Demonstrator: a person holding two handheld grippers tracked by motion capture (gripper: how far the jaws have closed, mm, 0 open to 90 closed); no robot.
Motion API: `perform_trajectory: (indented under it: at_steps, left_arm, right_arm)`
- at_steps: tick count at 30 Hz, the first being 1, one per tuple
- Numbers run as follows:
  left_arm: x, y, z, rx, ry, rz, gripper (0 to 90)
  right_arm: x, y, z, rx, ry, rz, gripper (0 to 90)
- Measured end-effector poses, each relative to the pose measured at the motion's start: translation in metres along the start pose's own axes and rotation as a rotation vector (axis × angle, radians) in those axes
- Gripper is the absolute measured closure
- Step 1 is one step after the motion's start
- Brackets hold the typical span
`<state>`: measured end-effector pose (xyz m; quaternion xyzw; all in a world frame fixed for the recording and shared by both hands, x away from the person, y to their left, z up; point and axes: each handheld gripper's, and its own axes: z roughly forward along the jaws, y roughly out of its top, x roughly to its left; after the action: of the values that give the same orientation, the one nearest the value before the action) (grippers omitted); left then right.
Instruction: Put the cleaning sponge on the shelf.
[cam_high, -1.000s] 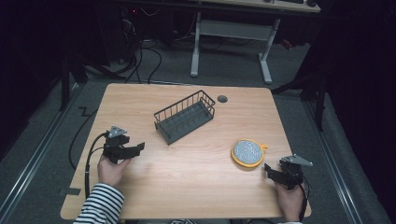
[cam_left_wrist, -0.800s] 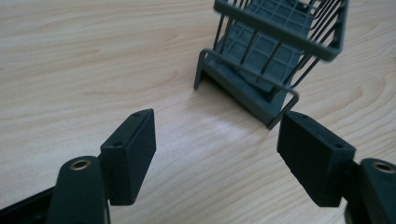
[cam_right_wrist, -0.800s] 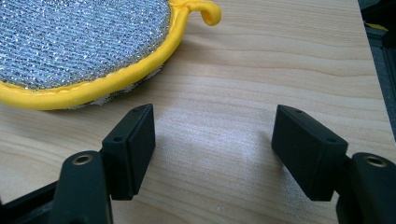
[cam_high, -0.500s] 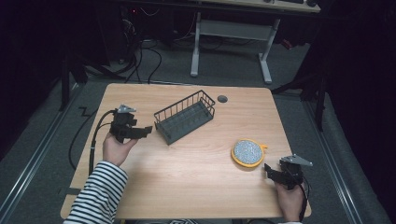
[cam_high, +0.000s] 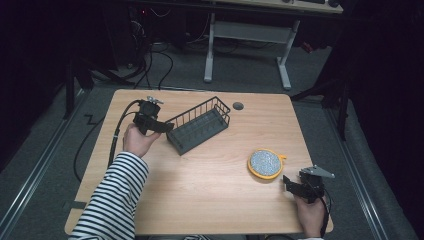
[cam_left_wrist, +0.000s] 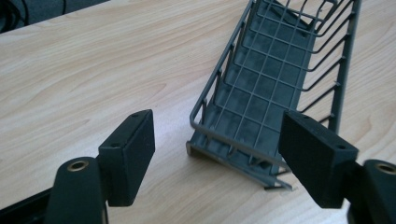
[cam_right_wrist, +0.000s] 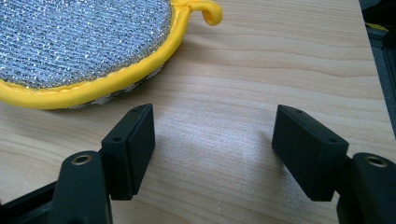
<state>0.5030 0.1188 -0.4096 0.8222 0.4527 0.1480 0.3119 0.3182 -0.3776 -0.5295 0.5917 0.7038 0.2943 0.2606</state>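
Desk (cam_high: 210, 200) of pale wood stands on grey carpet in a dim room, with cables and the white legs of another table (cam_high: 282, 60) beyond its far edge. Near the far edge, left of centre, lies the dark wire basket (cam_high: 200, 129) beside a small round grommet (cam_high: 238, 105), and a yellow-rimmed silver scrubber (cam_high: 265, 163) lies towards the near right corner. At the basket's left end the left gripper (cam_left_wrist: 217, 140) has just been opening, jaws apart around the basket's corner without touching; the right gripper (cam_right_wrist: 212, 140), jaws released and empty, rests just beside the scrubber, which its own view cuts off.
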Motion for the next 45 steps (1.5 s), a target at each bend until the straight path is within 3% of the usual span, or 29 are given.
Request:
perform_trajectory:
  at_steps: [3,8,16,28,45]
  left_arm:
    - [-0.002,0.005,0.008,0.023,0.036,0.008,26.8]
    - [-0.002,0.007,0.016,0.046,0.045,-0.014,26.6]
    - [-0.005,0.005,0.026,0.098,0.085,-0.009,27.7]
    - [-0.013,0.005,0.029,0.111,0.057,0.011,46.8]
    - [-0.015,0.000,0.025,0.097,0.042,0.010,48.2]
  right_arm:
    - [0.000,0.000,0.000,-0.001,0.001,0.003,30.1]
    - [0.000,0.000,0.000,-0.002,0.003,0.002,30.1]
    - [0.000,0.000,0.000,-0.001,0.004,-0.001,30.1]
    - [0.000,0.000,0.000,-0.002,0.004,-0.001,30.0]
    - [0.000,0.000,0.000,0.000,0.005,0.000,29.9]
